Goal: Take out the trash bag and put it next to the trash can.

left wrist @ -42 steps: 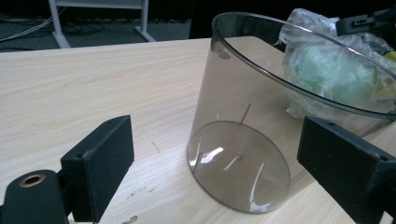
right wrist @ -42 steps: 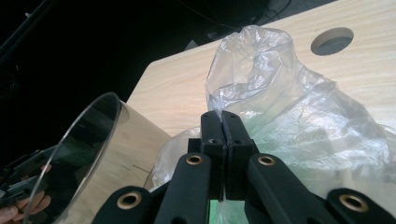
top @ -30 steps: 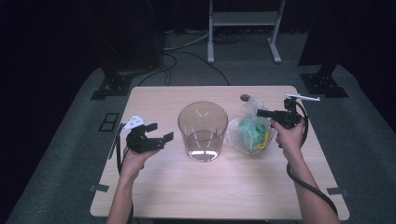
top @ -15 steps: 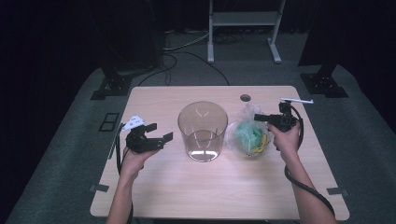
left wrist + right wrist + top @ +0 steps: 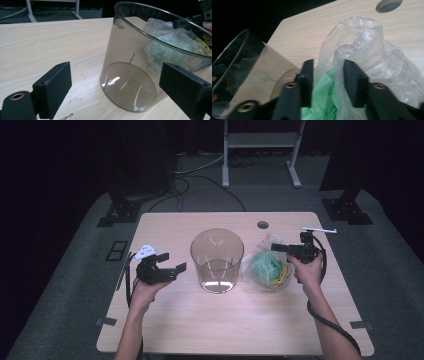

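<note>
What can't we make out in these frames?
- What's inside the bag: high view shows green and yellow only, too small; right gripper view shows crumpled green stuff behind cloudy plastic.
- Whether the right tongs pinch the bag: plastic lies between the jaws with a gap; contact unclear.
- Bag's lower half in the left gripper view: seen only through the tinted bin wall.

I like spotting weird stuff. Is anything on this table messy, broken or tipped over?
Nothing looks broken or spilled. The clear plastic container stands upright and empty in the middle of the table. Beside it, the clear plastic bag with green and yellow things inside is crumpled, and the right gripper reaches over it.
</note>
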A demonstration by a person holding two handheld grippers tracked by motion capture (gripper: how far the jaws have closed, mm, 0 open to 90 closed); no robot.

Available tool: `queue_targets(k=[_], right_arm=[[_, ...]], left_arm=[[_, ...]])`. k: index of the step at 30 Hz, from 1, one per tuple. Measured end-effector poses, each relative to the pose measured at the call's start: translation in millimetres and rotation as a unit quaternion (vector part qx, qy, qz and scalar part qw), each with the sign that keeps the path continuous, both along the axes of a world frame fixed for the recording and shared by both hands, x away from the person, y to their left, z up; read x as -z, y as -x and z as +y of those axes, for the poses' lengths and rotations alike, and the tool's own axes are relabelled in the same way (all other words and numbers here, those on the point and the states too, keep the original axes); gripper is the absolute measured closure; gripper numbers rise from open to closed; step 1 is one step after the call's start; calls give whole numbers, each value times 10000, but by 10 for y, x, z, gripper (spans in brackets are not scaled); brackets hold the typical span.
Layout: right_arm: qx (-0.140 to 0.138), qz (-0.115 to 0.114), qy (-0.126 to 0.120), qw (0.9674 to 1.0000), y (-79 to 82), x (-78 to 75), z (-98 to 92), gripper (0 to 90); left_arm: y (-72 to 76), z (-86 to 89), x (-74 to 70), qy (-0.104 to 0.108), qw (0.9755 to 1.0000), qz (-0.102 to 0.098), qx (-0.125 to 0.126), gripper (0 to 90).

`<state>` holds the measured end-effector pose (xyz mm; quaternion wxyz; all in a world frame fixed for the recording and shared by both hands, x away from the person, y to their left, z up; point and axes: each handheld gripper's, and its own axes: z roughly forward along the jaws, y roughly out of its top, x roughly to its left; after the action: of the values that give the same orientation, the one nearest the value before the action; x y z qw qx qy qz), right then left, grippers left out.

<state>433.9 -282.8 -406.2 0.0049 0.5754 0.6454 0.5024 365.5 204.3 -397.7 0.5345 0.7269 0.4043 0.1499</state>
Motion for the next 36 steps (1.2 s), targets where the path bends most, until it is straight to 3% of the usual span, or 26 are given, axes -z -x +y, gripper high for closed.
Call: queue_targets(k=[3,8,11,18,23,36], right_arm=[[52,-130,199,9997,4,-56,-12,462],[184,-301,436,9984,15,-176,-40,405],[234,-394,426,9980,37,-243,-78,392],[43,-532,322,9981,157,-321,-174,387],[-154,-587,290,9977,270,-292,-249,385],[-227,-639,144,9976,585,-46,-512,378]], left_arm=[[3,-13,-3,-4,10000,1,23,98],[9,-2,-2,-8,10000,8,4,98],[13,4,-11,-16,10000,-20,15,98],[15,-10,-9,-29,10000,-12,29,98],[19,-12,-2,-46,10000,6,34,98],[2,-36,47,-106,9999,80,97,98]])
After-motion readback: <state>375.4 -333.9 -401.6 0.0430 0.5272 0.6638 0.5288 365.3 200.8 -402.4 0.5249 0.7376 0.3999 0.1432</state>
